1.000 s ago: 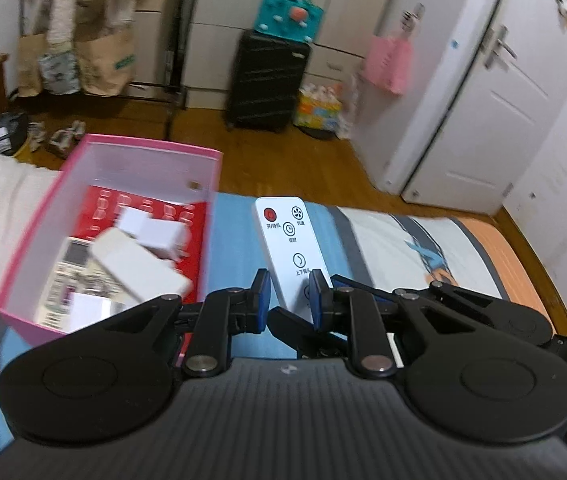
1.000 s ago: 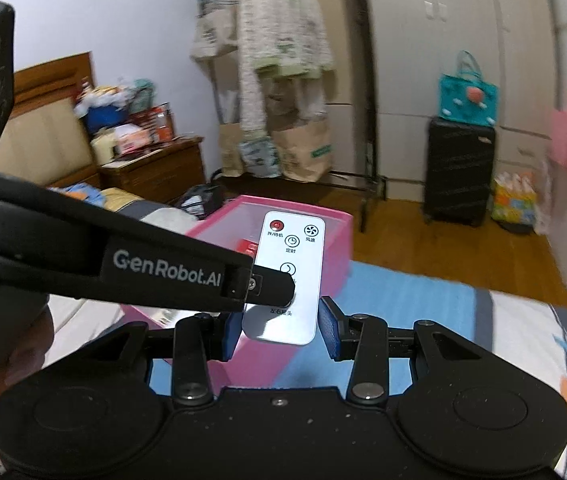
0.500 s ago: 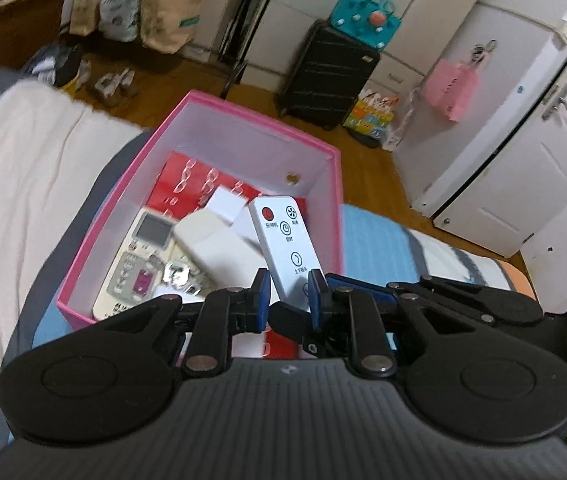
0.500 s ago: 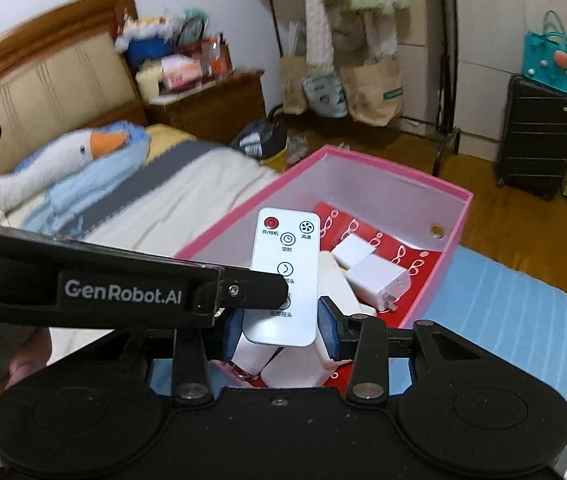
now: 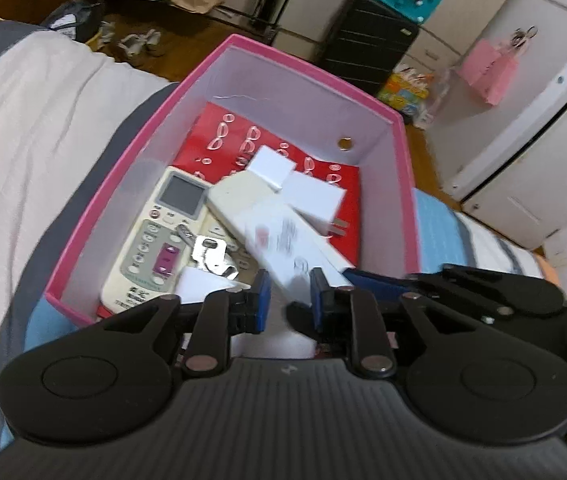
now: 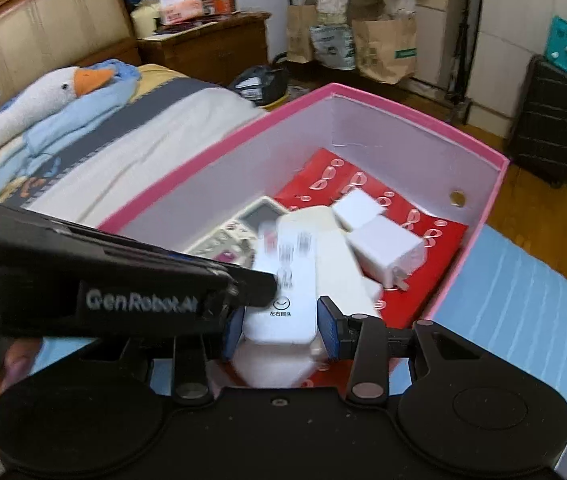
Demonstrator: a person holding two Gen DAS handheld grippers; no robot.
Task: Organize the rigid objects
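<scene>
I see the white remote [image 6: 283, 296] blurred over the pink box [image 6: 479, 216], long axis toward its far wall, near end between my right gripper [image 6: 279, 330] pads, apparently slack; left gripper [image 5: 286, 296] parted around it.

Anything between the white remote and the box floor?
Yes. Under the remote, the pink box already holds a white block, a beige remote and chargers, so it lands on them.
</scene>
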